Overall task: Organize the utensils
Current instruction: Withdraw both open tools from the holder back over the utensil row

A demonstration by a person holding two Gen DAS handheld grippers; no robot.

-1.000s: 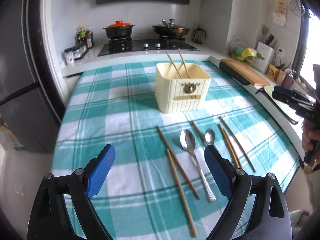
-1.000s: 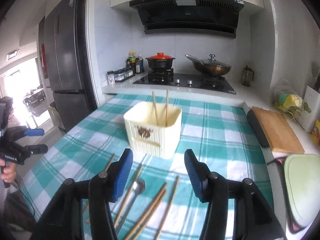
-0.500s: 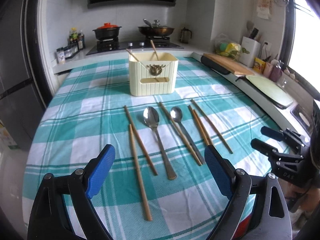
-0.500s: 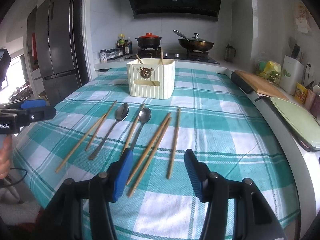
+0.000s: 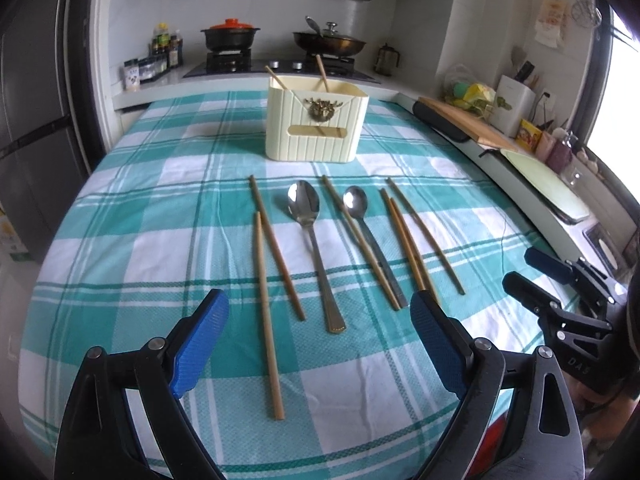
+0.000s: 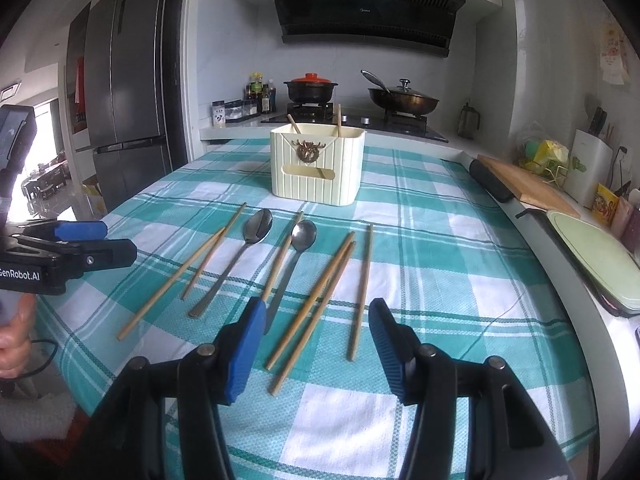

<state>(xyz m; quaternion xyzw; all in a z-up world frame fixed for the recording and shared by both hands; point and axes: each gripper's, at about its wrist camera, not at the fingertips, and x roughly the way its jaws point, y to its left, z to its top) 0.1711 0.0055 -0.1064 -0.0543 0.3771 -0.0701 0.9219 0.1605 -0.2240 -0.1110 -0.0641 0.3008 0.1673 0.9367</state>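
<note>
my left claw (image 5: pixel 318 334) wide, empty | my right claw (image 6: pixel 318 342) wide, empty | chopsticks (image 5: pixel 266 300) and spoons (image 5: pixel 314 248) flat ahead of both claws | holder (image 5: pixel 316 122) beyond them, two chopsticks inside

Lidded pot (image 5: pixel 231 34), wok (image 5: pixel 329 42), cutting board (image 6: pixel 527 185)
</note>
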